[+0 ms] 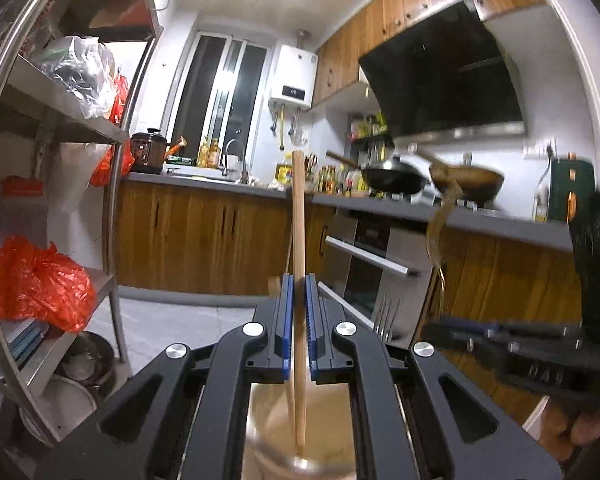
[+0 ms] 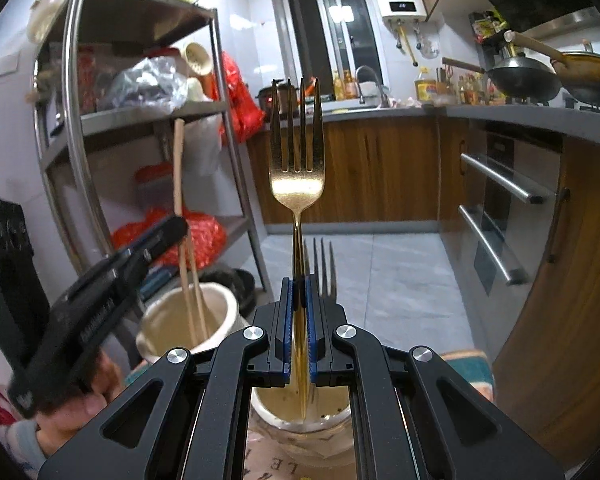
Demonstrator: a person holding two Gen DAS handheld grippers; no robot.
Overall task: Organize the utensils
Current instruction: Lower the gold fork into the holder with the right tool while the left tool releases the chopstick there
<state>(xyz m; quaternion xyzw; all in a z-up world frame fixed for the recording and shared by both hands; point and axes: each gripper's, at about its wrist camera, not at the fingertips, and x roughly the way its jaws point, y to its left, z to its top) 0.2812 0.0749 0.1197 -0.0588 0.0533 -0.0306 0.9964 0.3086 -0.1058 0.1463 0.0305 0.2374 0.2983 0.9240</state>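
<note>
In the right wrist view, at 9 o'clock, the left gripper (image 2: 178, 220) pinched a pale wooden chopstick (image 2: 179, 168), long axis upright, its lower end inside a cream holder (image 2: 224, 312). At centre, the right gripper (image 2: 299, 312) clamped a gold 4-tined fork (image 2: 297, 160), tines pointing to 12 o'clock, above a jar (image 2: 276, 420).

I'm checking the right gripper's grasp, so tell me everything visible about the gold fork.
The gold fork is shiny, gold-coloured metal with four straight tines, a rounded neck and a thin handle. It stands upright, tines up. The right gripper is shut on its handle, blue pads pressing both sides. The handle's lower end reaches down into the mouth of a cream holder directly below; whether it touches the inside cannot be told. A second fork stands just behind it.
</note>
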